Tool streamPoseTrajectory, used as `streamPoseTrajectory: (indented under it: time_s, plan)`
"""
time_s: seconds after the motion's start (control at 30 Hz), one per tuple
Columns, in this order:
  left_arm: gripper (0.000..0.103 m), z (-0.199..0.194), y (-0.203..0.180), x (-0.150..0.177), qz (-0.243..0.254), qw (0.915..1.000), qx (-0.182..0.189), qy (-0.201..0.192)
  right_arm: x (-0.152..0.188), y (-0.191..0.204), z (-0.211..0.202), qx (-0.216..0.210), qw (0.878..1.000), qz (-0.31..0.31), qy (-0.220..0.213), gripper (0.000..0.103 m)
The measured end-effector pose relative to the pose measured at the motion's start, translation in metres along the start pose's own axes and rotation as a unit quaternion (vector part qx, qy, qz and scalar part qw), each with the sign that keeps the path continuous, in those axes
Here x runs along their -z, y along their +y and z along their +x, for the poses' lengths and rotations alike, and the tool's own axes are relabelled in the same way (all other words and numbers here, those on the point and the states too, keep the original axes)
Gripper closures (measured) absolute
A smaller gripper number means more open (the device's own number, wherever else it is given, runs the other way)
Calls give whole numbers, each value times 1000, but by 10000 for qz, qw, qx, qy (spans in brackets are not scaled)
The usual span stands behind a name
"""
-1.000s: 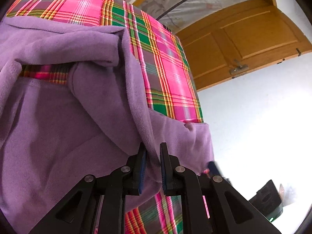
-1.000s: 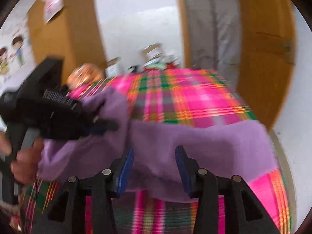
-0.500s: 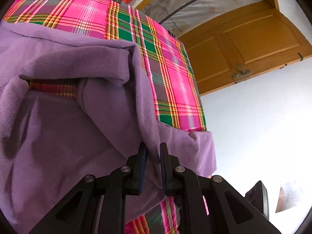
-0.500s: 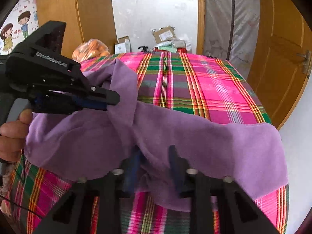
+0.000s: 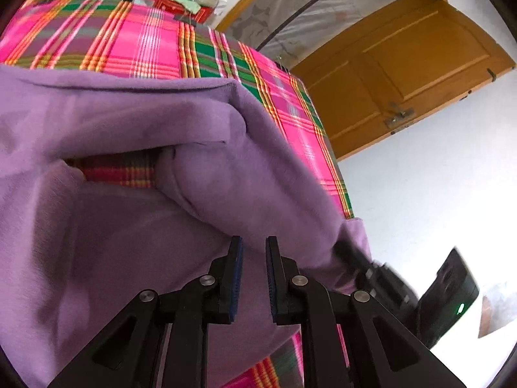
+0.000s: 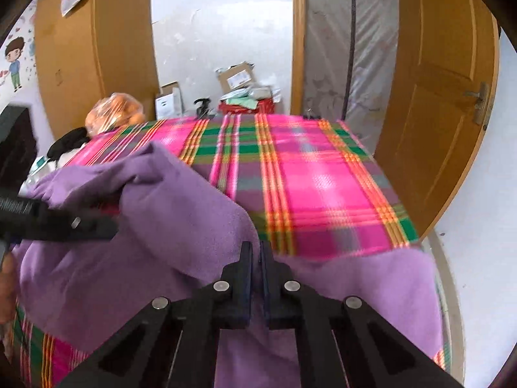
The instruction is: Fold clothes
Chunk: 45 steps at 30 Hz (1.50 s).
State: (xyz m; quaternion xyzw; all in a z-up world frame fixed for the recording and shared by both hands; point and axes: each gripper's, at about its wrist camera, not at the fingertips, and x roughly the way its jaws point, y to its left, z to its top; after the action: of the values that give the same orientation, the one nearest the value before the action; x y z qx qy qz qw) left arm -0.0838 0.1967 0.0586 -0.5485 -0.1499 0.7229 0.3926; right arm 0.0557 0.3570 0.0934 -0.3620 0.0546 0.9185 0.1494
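Note:
A purple fleece garment (image 5: pixel 135 232) lies bunched on the table's pink plaid cloth (image 5: pixel 142 42). My left gripper (image 5: pixel 254 249) is shut on a thick fold of it, purple cloth filling the narrow gap between the pads. In the right wrist view the same garment (image 6: pixel 168 226) drapes over the near table edge. My right gripper (image 6: pixel 256 252) has its jaws closing tight on the garment's upper edge. The left gripper (image 6: pixel 64 223) shows there at the left, buried in the cloth, with a hand (image 6: pixel 6 278) behind it. The right gripper (image 5: pixel 371 271) appears blurred at lower right in the left wrist view.
Cardboard boxes and a red package (image 6: pixel 245 103) crowd the table's far end, beside a bag of oranges (image 6: pixel 114 113) and a black item (image 6: pixel 68 144). A wooden door (image 6: pixel 446 123) stands just right of the table. The plaid cloth (image 6: pixel 316 187) is bare beyond the garment.
The right gripper's jaws went from wide apart to closed on the garment's edge. It has moved in beside the left gripper. The left gripper keeps its hold, tilted slightly.

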Motion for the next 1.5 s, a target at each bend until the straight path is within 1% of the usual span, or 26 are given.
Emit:
streamPoseTrajectory:
  time_s: [0.2,0.37,0.57,0.87,0.9,0.97,1.07,1.13,1.2,1.33,1.37,1.43,1.5]
  plan:
    - [90,5,6,0,-40,9999,0,101,-29,-9,26,396,9991,0,-135,98]
    - [90,14,10,-3,-46,9998,-30,198,-40,-17,46,527,9985,112,-82,98]
    - [90,23,7,-8,-79,9997,-65,241,-58,-13,65,828,9964,-145,-145,98]
    - [90,39,14,-13,-159,9988,-212,408,-83,-6,83,1353,9885,-477,-467,98]
    - [90,41,14,-13,-164,9988,-229,412,-84,-4,89,1415,9874,-556,-433,98]
    - [90,45,13,-12,-159,9986,-252,440,-83,-2,101,1500,9860,-687,-231,98]
    - [90,44,16,-10,-156,9984,-269,479,-78,-3,112,1569,9847,-762,-11,97]
    - [90,44,16,-10,-162,9983,-280,483,-76,-7,113,1637,9836,-756,51,94]
    - [90,43,16,-10,-169,9982,-291,488,-76,-11,112,1851,9793,-807,121,91]
    - [90,43,16,-10,-182,9981,-314,498,-79,-22,102,2317,9701,-684,216,91]
    - [90,43,16,-10,-185,9981,-320,500,-80,-25,98,2348,9697,-634,240,91]
    - [87,40,17,-6,-180,9981,-327,496,-79,-30,86,2080,9766,-462,292,91]
    - [87,38,16,-4,-167,9981,-327,499,-74,-36,71,1785,9830,-344,275,91]
